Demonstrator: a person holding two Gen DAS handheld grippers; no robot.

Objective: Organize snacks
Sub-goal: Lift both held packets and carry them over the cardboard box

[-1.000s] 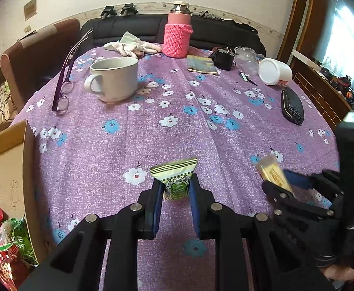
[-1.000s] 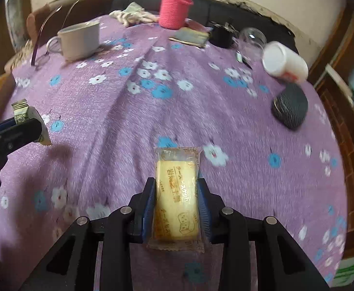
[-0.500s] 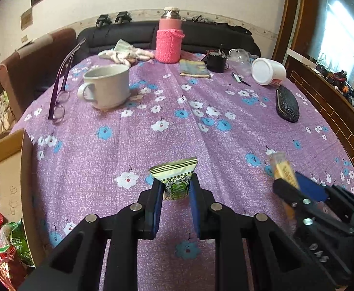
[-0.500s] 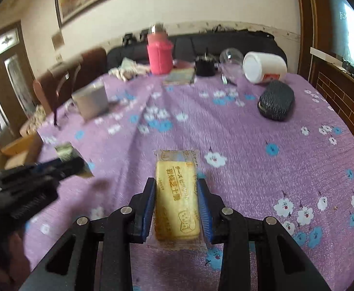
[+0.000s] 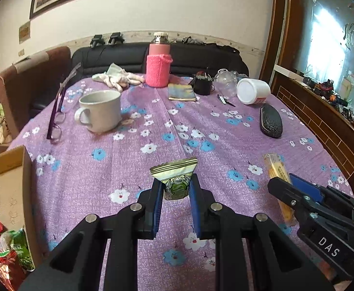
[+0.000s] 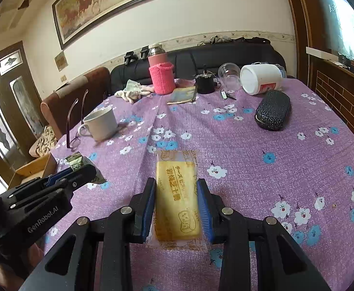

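Observation:
My left gripper [image 5: 175, 189] is shut on a small green-and-gold snack packet [image 5: 175, 178] and holds it above the purple flowered tablecloth [image 5: 152, 133]. My right gripper [image 6: 177, 194] is shut on a long yellow cheese biscuit packet [image 6: 177, 198], also held above the cloth. Each gripper shows in the other's view: the right one with its yellow packet [image 5: 277, 172] at lower right, the left one with its green packet [image 6: 76, 161] at lower left. A cardboard box [image 5: 4, 184] with several red and green snack bags [image 5: 9, 252] stands at the table's left edge.
On the table stand a white mug [image 5: 100, 114], purple glasses [image 5: 59, 111], a pink-sleeved flask [image 5: 158, 65], a black glasses case [image 5: 270, 121], a white jar on its side [image 5: 253, 91], a booklet [image 5: 181, 92] and a cloth [image 5: 118, 77]. A black sofa [image 5: 189, 55] is behind.
Both grippers have risen and tilted up with their packets still gripped; more of the far wall and picture now shows in both views.

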